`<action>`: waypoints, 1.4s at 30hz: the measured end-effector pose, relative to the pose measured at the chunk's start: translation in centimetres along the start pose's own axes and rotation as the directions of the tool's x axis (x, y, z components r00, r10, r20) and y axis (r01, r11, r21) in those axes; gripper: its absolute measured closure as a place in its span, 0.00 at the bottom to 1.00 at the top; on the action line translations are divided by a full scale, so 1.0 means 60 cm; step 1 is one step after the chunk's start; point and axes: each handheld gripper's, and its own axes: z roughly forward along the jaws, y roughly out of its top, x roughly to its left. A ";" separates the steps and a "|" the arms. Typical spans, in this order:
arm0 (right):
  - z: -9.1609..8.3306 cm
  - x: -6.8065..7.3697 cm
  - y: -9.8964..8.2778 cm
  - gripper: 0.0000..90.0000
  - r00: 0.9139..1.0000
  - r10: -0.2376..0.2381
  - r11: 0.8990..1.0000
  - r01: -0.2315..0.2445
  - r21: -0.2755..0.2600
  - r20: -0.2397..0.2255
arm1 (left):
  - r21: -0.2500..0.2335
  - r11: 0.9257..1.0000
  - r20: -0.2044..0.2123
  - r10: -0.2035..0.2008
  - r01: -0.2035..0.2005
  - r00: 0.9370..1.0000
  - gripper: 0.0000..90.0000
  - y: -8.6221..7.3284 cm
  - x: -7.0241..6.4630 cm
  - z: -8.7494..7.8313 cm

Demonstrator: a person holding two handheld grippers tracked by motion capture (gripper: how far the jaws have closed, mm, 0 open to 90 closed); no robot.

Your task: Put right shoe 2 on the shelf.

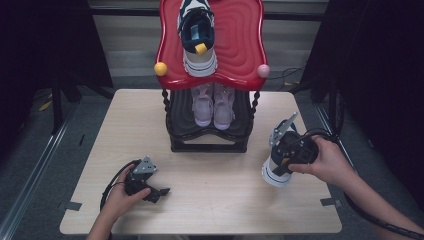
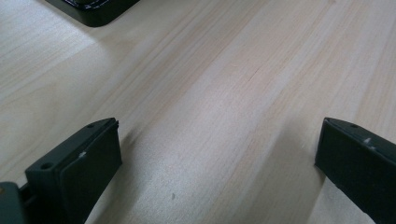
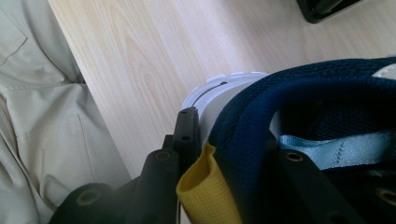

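Observation:
My right gripper (image 1: 284, 159) is shut on the heel collar of a navy and white sneaker (image 1: 274, 172), which hangs heel-up and tilted just above the right side of the table. In the right gripper view the gripper (image 3: 233, 154) has one jaw outside and one inside the sneaker (image 3: 327, 88), beside its yellow pull tab (image 3: 201, 186). A matching sneaker (image 1: 197, 35) lies on the red top of the shoe rack (image 1: 240, 40). My left gripper (image 1: 157, 194) rests low at the table's front left, and in its own view it (image 2: 219, 158) stands wide open over bare wood.
A pair of lilac shoes (image 1: 213, 102) stands on the rack's black lower shelf (image 1: 180, 120). The wooden table (image 1: 210, 190) stretches in front of the rack. Beige clothing of the person (image 3: 37, 116) lies beyond the table's edge. A corner of the rack's base (image 2: 93, 9) is near the left gripper.

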 end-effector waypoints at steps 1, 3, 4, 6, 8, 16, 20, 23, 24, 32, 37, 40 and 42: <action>-0.006 0.000 0.002 0.79 1.000 -0.008 1.000 0.008 0.000 0.004 | 0.000 1.000 0.000 0.000 0.000 1.000 0.00 0.000 0.000 0.000; -0.016 0.000 0.004 0.79 1.000 -0.018 1.000 0.018 0.001 0.003 | 0.000 1.000 0.000 0.000 0.000 1.000 0.00 0.000 0.000 0.000; -0.022 0.000 0.006 0.79 1.000 -0.017 1.000 0.017 -0.002 0.007 | -0.004 1.000 0.000 -0.004 0.004 1.000 0.00 0.000 -0.001 0.000; -0.035 -0.002 0.010 0.79 0.999 -0.033 0.999 0.033 -0.001 0.011 | -0.004 1.000 -0.001 -0.004 0.004 1.000 0.00 0.000 0.000 0.000; -0.050 -0.002 0.015 0.79 0.999 -0.043 0.999 0.043 0.004 0.024 | -0.005 1.000 -0.001 -0.004 0.004 1.000 0.00 0.000 0.000 0.000; -0.102 -0.002 0.035 0.78 0.997 -0.065 0.998 0.064 0.011 0.033 | 0.000 1.000 0.001 -0.003 0.003 1.000 0.00 0.000 0.000 0.000; -0.125 -0.001 0.044 0.78 0.996 -0.078 0.997 0.078 -0.001 0.037 | -0.001 1.000 0.002 -0.003 0.003 1.000 0.00 0.000 0.000 0.000; -0.141 0.002 0.053 0.78 0.995 -0.092 0.996 0.092 0.001 0.041 | -0.001 1.000 0.001 -0.003 0.003 1.000 0.00 0.000 0.000 0.000; -0.146 0.001 0.055 0.78 0.995 -0.096 0.995 0.096 0.002 0.040 | -0.001 1.000 0.001 -0.003 0.003 1.000 0.00 0.000 0.000 0.000; -0.175 -0.007 0.066 0.78 0.994 -0.105 0.994 0.104 0.021 0.040 | -0.001 1.000 0.001 -0.003 0.003 1.000 0.00 0.000 0.000 0.000; -0.193 -0.006 0.077 0.77 0.993 -0.113 0.993 0.111 0.037 0.046 | -0.001 1.000 0.002 -0.003 0.003 1.000 0.00 0.000 0.000 0.000; -0.207 -0.005 0.085 0.77 0.992 -0.112 0.993 0.111 0.033 0.053 | 0.000 1.000 0.002 -0.003 0.003 1.000 0.00 0.000 0.000 0.000; -0.217 -0.004 0.090 0.78 0.992 -0.112 0.993 0.111 0.029 0.061 | 0.000 1.000 0.001 -0.004 0.004 1.000 0.00 0.000 0.000 0.000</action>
